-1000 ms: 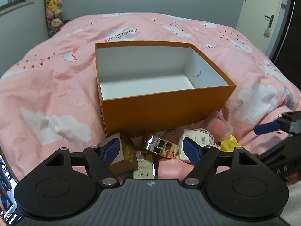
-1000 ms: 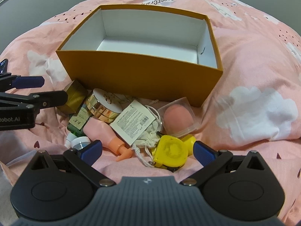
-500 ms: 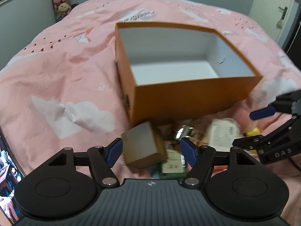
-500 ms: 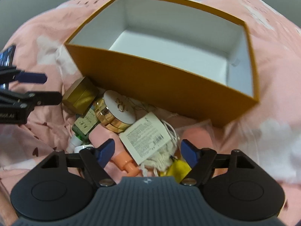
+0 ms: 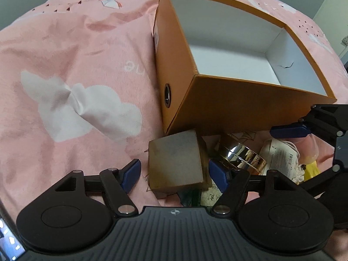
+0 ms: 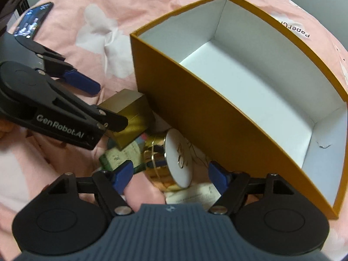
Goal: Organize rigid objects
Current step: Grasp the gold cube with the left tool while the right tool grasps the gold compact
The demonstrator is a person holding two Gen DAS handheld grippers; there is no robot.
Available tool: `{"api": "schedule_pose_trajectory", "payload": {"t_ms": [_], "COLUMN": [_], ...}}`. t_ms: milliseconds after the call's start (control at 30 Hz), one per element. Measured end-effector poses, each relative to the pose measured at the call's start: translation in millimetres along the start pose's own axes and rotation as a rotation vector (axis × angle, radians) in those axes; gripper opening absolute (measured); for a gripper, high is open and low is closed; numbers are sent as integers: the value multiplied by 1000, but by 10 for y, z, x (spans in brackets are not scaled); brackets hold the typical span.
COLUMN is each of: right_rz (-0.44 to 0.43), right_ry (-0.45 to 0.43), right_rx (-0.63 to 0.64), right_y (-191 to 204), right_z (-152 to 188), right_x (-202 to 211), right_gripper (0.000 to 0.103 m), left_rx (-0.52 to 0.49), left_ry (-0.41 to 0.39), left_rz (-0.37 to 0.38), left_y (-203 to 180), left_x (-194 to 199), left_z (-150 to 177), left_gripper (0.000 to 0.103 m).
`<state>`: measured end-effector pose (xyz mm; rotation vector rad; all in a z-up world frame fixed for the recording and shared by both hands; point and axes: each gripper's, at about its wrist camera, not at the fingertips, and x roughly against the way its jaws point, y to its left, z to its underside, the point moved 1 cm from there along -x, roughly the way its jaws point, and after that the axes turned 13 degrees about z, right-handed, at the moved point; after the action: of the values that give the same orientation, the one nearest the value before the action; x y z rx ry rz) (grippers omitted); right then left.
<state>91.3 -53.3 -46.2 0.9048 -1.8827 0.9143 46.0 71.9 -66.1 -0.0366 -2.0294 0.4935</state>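
An open orange box [image 5: 217,108] with a white inside lies empty on the pink bedspread; it also fills the right wrist view [image 6: 195,113]. A pile of small items lies against its near wall. My left gripper [image 5: 175,176] points steeply down and straddles a gold cube box [image 5: 176,165]. Its jaws are open, and the left pad [image 5: 130,175] stands apart from the cube. My right gripper [image 6: 170,177] is open around a round gold jar [image 6: 167,163] with a white lid, with gaps on both sides. The left gripper [image 6: 109,104] shows there too, over the gold cube [image 6: 132,111].
A green carton [image 6: 121,155], a white tag [image 5: 280,154] with a cloth pouch, and a yellow item [image 5: 311,169] lie in the pile. A phone [image 6: 32,19] lies on the bedspread [image 5: 65,65] at far left. One right gripper finger [image 5: 289,130] reaches in beside the orange box.
Both grippers came down closer to the pile. The left one now straddles the gold cube. The right one rolled, shifted from the yellow item to the gold jar, and its jaws narrowed.
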Motion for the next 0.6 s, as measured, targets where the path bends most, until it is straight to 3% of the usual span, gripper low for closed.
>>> {"api": "schedule_pose_trajectory", "payload": {"t_ms": [67, 167, 600], "right_rz": [4, 11, -1], "right_ry": [5, 19, 43], "right_rx": [4, 16, -6], "right_y": [17, 36, 59], "right_z": [-30, -45, -114], "right_x": [-60, -126, -329], "right_gripper": [74, 63, 59], "left_rx": [6, 17, 45], "left_ry": [2, 6, 30], "left_rz": [0, 14, 50], "left_y": [20, 38, 109], "left_x": [-26, -89, -424], "left_z": [-3, -25, -88], "left_gripper": [83, 84, 90]}}
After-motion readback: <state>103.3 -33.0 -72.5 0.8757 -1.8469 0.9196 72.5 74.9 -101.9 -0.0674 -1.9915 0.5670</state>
